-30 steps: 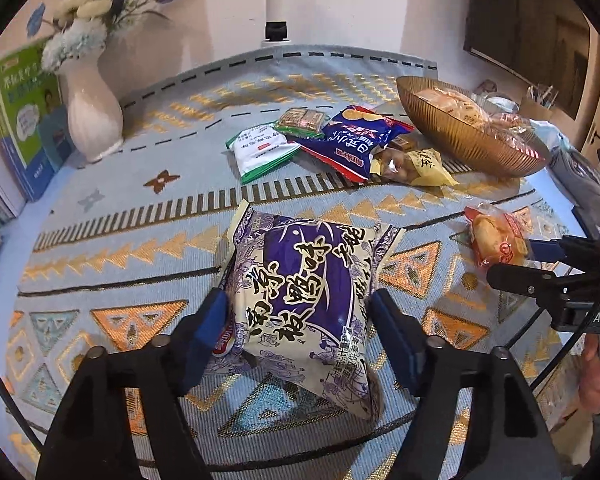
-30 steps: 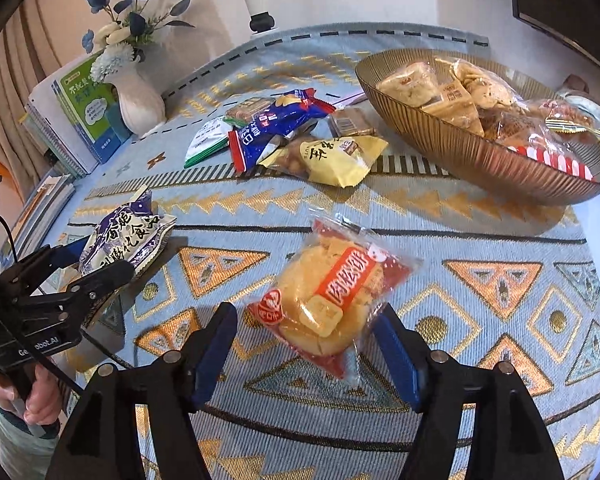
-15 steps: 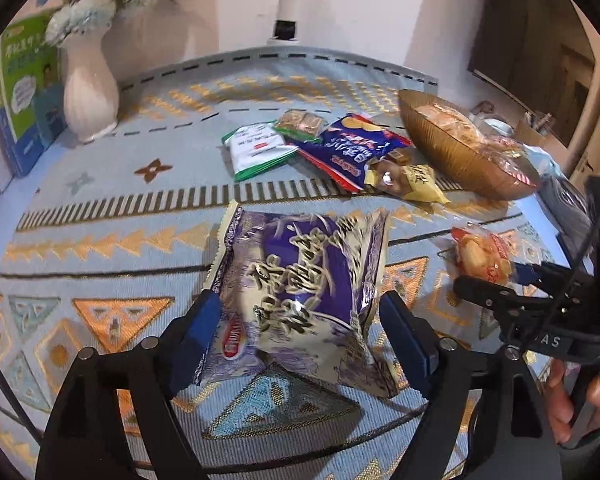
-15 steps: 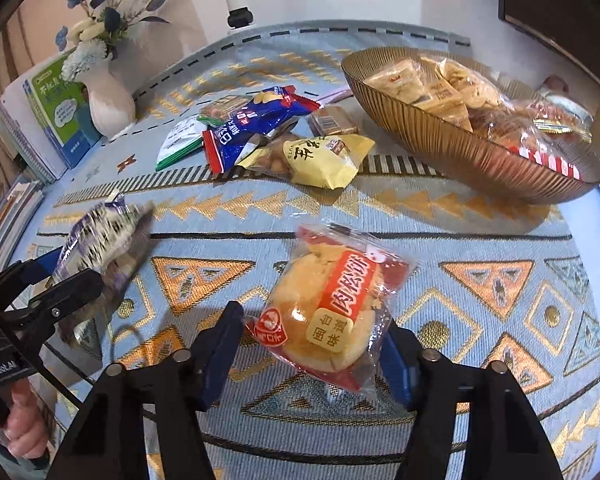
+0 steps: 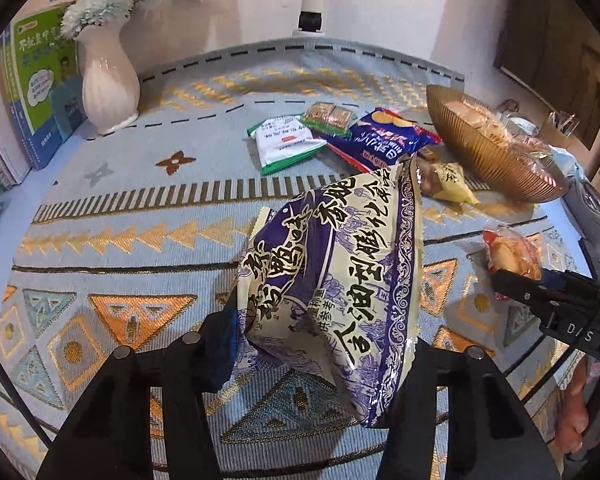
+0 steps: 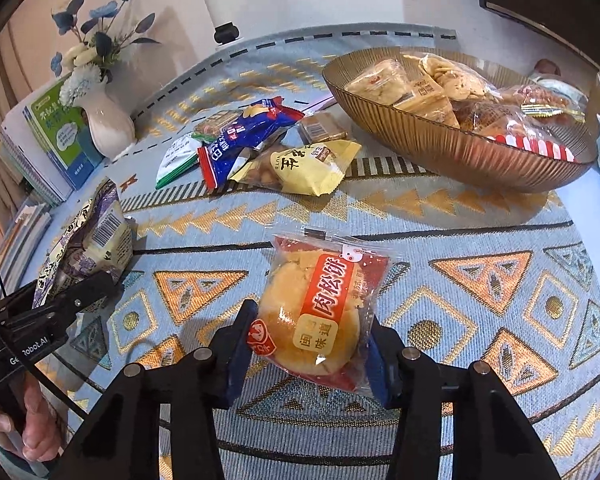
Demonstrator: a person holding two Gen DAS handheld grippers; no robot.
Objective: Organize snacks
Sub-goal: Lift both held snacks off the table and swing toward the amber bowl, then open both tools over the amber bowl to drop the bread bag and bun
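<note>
Left gripper (image 5: 320,344) has just closed on the purple bag (image 5: 340,276), tilted above the cloth (image 5: 100,240); right gripper (image 6: 306,354) has just closed on the bun (image 6: 320,312); slippery film could slide out before the bowl (image 6: 440,148).

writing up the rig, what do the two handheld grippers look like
Both the left gripper and the right gripper have matte black angular fingers with round silver rivets and blue pads. White lettering marks each black body, and thin black cables run along them.
</note>
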